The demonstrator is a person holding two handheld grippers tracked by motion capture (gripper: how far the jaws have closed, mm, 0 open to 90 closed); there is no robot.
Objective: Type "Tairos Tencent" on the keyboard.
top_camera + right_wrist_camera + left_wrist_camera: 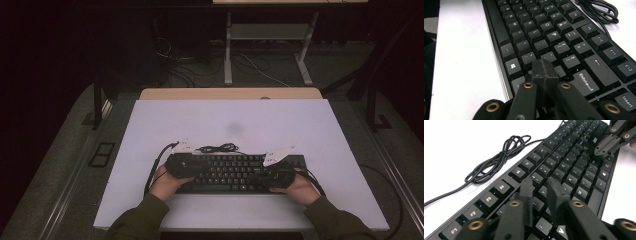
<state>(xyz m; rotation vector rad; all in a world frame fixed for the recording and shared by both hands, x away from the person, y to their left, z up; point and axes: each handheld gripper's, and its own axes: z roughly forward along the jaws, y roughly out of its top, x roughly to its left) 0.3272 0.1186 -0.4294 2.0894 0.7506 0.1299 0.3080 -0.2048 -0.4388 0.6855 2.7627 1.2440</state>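
Both grippers hover low over the black keyboard [235,172], which lies along the near edge of the white table top [230,125]. Our left gripper [541,186] has its jaws a little apart with nothing between them, tips poised above the T and Y keys at the keyboard's left half. Our right gripper [544,71] has its jaws pressed together, empty, tips just over the keys beside the Enter key [584,81] at the keyboard's right end. Behind the keyboard, touching the table, we see its bundled black cable [499,157], coiled near the function-key row.
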